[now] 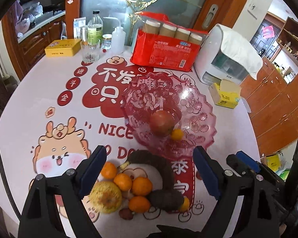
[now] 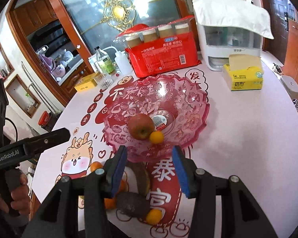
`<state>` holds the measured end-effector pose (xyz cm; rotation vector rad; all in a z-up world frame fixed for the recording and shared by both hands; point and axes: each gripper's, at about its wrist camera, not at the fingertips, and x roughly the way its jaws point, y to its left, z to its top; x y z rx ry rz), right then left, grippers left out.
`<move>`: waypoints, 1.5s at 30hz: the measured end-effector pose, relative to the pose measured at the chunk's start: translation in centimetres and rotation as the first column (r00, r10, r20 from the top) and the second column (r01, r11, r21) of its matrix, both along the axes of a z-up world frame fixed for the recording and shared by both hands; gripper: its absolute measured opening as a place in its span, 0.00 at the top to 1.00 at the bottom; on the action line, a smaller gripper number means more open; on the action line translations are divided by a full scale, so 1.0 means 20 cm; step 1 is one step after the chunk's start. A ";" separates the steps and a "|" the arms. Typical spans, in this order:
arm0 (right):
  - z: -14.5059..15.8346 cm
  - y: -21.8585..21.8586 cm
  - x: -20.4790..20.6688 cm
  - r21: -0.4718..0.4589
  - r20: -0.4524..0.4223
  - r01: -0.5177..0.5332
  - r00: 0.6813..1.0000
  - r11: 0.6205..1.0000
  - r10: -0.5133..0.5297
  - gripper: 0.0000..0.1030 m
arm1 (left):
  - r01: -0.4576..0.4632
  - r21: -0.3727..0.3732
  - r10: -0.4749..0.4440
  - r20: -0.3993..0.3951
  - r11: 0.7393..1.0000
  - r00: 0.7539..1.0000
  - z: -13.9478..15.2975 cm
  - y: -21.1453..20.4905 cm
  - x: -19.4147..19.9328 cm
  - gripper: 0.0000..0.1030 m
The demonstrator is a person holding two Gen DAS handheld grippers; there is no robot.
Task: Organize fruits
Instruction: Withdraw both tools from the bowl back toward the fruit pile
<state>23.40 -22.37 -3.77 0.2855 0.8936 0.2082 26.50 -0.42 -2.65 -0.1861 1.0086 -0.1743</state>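
Two wrist views over a round tabletop covered with a white cloth printed in red characters and a cartoon animal. Near the middle stands a pink, translucent fruit bowl with a scalloped rim; inside it lie a red apple and, touching the apple's near side, a small orange citrus. The remaining fruit sits on the cloth on the near side of the bowl: a blackened banana curving from the bowl's rim towards the viewer, a dark avocado-like fruit at its near end, a yellow-green apple, several mandarins clustered between them, and one more small citrus just beside the dark fruit. The left tool hangs above this cluster with its blue-padded jaws spread wide and nothing between the pads; in the right wrist view it appears at the left edge, held by a hand. The right tool has its jaws moderately parted, the pads clear of any fruit, with the banana and the dark fruit seen in the gap below them; it grips nothing. At the far side of the tabletop are a red pack of paper cups, a white appliance draped with a cloth, a yellow tissue pack, a yellow tin, a drinking glass, a squeeze bottle and a green-labelled bottle.
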 end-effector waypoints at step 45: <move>-0.29 0.49 -0.72 -0.334 -0.049 -0.118 0.993 0.935 0.108 0.45 | 0.054 0.107 -0.016 -0.331 0.993 0.943 -0.43 0.37 -0.50 0.15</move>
